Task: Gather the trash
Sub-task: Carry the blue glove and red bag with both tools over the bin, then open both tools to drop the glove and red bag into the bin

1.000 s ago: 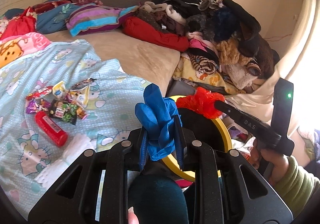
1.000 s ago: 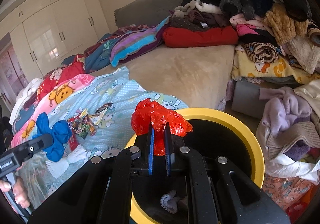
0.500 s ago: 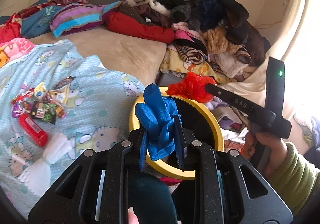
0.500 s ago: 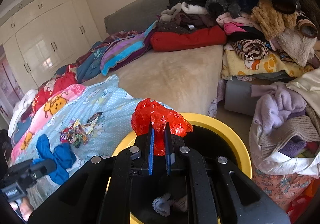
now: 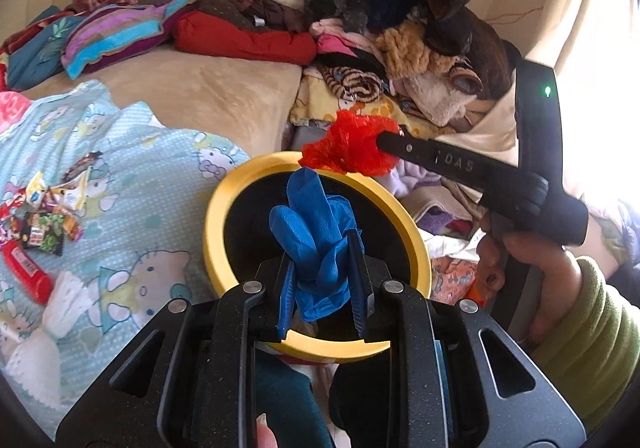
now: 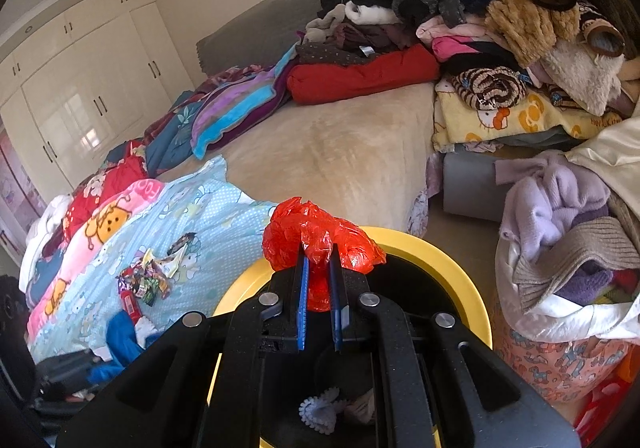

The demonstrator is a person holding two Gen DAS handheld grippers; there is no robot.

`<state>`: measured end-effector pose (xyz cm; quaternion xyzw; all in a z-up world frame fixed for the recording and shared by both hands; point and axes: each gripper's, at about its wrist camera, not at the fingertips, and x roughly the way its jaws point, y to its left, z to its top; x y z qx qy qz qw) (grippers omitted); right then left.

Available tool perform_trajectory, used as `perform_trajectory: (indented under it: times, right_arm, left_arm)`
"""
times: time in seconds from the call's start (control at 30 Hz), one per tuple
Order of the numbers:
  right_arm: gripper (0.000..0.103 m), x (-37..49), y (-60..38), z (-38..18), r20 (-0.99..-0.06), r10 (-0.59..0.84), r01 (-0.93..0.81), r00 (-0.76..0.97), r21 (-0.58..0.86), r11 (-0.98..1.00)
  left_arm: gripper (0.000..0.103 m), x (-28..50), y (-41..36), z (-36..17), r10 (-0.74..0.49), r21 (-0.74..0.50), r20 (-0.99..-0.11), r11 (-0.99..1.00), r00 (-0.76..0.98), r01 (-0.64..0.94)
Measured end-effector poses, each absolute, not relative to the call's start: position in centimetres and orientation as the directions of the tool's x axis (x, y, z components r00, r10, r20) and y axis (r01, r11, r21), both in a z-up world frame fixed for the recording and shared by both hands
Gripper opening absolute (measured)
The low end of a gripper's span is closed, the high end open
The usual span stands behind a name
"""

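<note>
Both jaws are clamped on trash: the left gripper (image 5: 322,268) pinches a crumpled blue glove (image 5: 316,232) above the open mouth of the yellow-rimmed bin (image 5: 224,208), and the right gripper (image 6: 319,284) squeezes a red plastic bag (image 6: 316,236) over the bin's far rim. Snack wrappers (image 5: 44,220) and a red tube (image 5: 28,268) lie on the bed's pale blue blanket (image 5: 132,176) near its left edge.

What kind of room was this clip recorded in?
Most likely a bedroom. A bed with a cartoon-print quilt fills the view, piles of clothes are heaped at its far end, and built-in wardrobe doors line the wall.
</note>
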<state>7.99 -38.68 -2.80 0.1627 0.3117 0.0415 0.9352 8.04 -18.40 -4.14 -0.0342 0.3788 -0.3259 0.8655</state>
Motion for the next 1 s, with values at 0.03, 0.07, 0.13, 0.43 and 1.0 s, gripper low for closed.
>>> perform_trajectory:
  times: [0.03,0.07,0.13,0.43,1.0]
  right_arm:
    - [0.009,8.0,-38.8,-2.9,-0.571,0.181,0.027,0.801,0.335,0.942]
    - [0.009,8.0,-39.0,-3.0,-0.572,0.182,0.029,0.8,0.339,0.94]
    - [0.009,8.2,-39.2,-3.1,-0.576,0.185,0.033,0.796,0.345,0.938]
    - [0.009,8.6,-40.0,-4.2,-0.611,0.193,0.062,0.767,0.371,0.927]
    - [0.058,8.6,-41.3,-5.5,-0.642,0.146,0.159,0.753,0.392,0.906]
  left_arm:
    - [0.017,8.1,-18.7,-4.4,-0.591,-0.303,-0.637,0.783,0.495,0.544]
    - [0.017,8.1,-19.0,-4.5,-0.591,-0.3,-0.639,0.781,0.493,0.547]
    - [0.017,8.4,-19.5,-4.9,-0.593,-0.297,-0.644,0.776,0.484,0.556]
    - [0.017,9.7,-21.5,-6.2,-0.593,-0.289,-0.66,0.767,0.461,0.572]
    - [0.091,10.0,-19.1,-6.2,-0.554,-0.305,-0.643,0.819,0.529,0.487]
